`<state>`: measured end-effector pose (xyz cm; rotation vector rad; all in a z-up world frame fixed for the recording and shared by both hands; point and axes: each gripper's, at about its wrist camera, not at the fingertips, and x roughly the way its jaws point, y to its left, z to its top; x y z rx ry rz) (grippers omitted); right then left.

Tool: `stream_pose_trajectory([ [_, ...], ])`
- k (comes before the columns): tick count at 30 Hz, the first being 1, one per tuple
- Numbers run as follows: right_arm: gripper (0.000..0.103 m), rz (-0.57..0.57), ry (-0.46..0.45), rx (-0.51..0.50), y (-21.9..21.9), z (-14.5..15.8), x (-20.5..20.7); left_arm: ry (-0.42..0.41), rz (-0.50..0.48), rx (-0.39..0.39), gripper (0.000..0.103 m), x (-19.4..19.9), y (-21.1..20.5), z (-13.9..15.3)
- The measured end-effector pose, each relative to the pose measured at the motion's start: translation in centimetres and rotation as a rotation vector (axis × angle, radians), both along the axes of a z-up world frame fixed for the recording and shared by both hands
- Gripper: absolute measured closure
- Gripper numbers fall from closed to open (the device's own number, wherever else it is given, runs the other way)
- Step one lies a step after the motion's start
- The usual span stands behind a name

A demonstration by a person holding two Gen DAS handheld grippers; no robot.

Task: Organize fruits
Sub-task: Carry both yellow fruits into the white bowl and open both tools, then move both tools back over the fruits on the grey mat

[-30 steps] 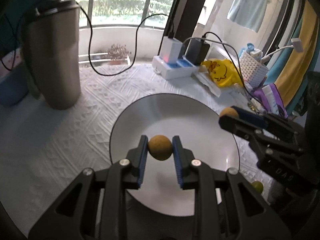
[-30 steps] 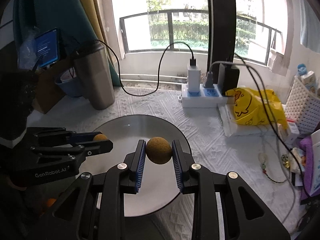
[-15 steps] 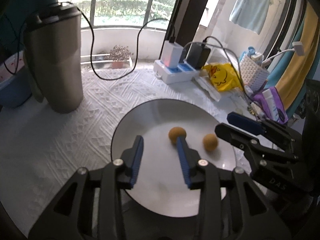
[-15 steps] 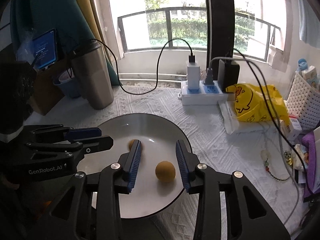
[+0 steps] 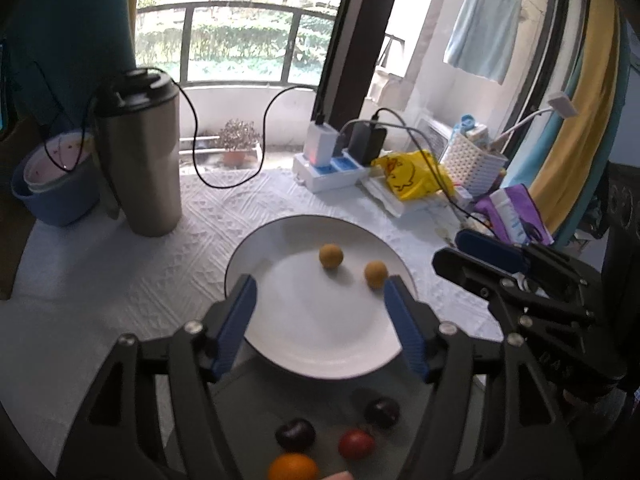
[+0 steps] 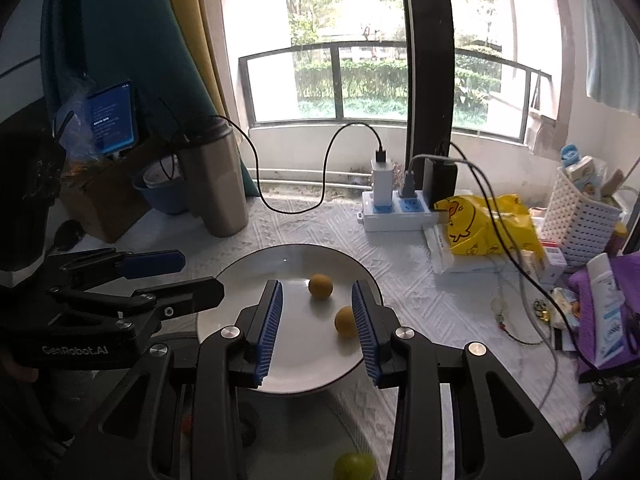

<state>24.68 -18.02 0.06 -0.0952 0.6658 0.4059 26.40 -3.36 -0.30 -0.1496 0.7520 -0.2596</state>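
Two small tan round fruits, one farther (image 5: pixel 331 255) and one nearer (image 5: pixel 375 275), lie apart on the white plate (image 5: pixel 320 344) on the desk. The left tool (image 5: pixel 316 316) is empty and its jaws are opening, already wide. The right tool (image 6: pixel 316 324) stands narrowly parted with nothing gripped; the nearer fruit lies on the plate beside its right pad.

Unsorted fruit sits at the near desk edge: two dark cherries (image 5: pixel 295 434), a red fruit (image 5: pixel 356 443) and an orange one (image 5: pixel 293 468) (a green one (image 6: pixel 355 465) shows in the right view).

Hazards:
- Round fruit can roll on the smooth plate if a pad clips it.
- The tools sit close together; simultaneous reaches may collide.
- Edge fruit could be knocked off the desk.
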Motion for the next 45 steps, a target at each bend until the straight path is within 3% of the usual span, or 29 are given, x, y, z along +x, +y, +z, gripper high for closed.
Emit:
stream_pose_trajectory([
  [11, 0.065, -0.01, -0.061, -0.003, -0.7, 2.4, -5.4, -0.069, -0.011, 0.009, 0.035, -5.5, -0.5, 2.1],
  [21, 0.064, -0.014, -0.097, -0.012, -1.2, 3.3, -10.3, -0.09, -0.008, 0.011, 0.035, -10.4, -0.8, 2.1],
  [39, 0.064, -0.033, -0.084, -0.029, -2.3, 1.5, -16.3, -0.084, 0.036, 0.034, 0.035, -17.1, 0.4, -0.7],
  [45, 0.064, -0.048, -0.05, -0.034, -2.8, 0.1, -16.4, -0.03, 0.059, 0.061, 0.035, -17.4, 1.3, -3.1],
])
